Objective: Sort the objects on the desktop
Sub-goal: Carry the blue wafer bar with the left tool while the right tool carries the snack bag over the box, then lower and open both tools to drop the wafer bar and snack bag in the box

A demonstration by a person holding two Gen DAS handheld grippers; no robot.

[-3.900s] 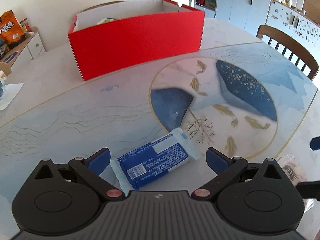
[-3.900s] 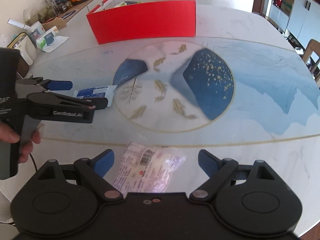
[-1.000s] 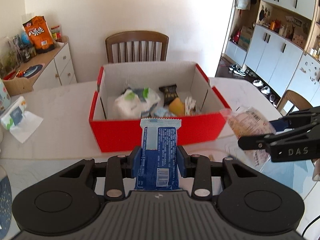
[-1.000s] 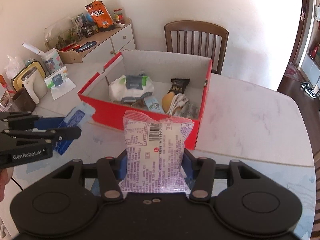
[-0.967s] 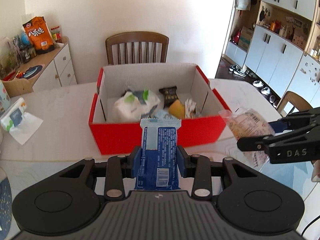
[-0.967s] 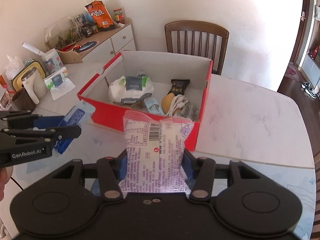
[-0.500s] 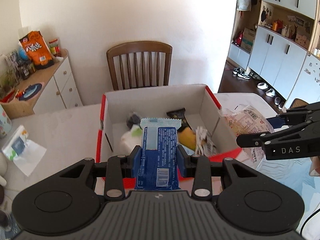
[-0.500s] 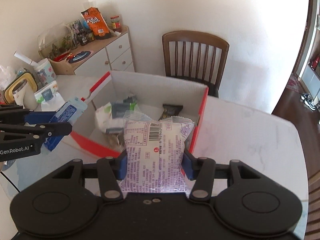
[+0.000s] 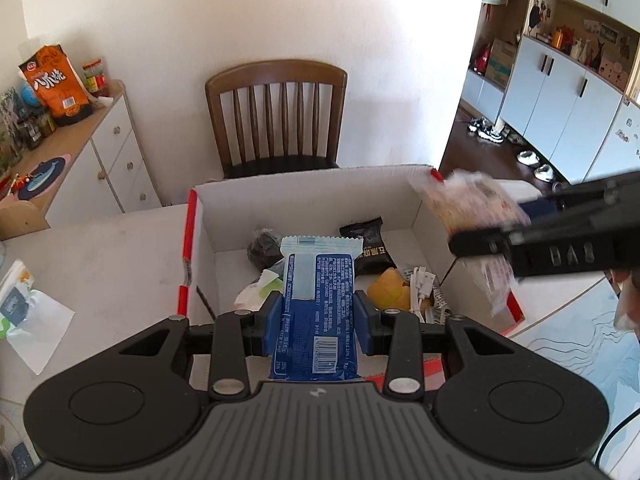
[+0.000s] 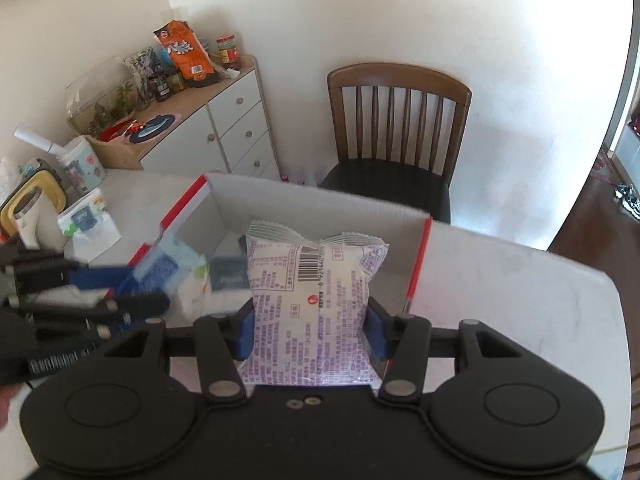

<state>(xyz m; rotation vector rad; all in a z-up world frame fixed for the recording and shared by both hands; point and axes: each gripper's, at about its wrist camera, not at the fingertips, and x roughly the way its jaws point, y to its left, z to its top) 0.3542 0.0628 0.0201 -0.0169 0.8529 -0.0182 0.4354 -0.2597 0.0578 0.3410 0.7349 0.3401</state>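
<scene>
Drop-off step: left gripper (image 9: 316, 320) clamps a blue foil wafer packet (image 9: 316, 304), right gripper (image 10: 310, 332) a white purple-printed snack bag (image 10: 312, 304), both over the red cardboard box (image 9: 404, 192). Next, I judge, fingers part.

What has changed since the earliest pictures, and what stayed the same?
The left gripper took the blue packet off the table, the right gripper took the white-and-purple packet, and both carried them over the open red box. Neither packet is released yet. The box and the things inside it stayed put.
</scene>
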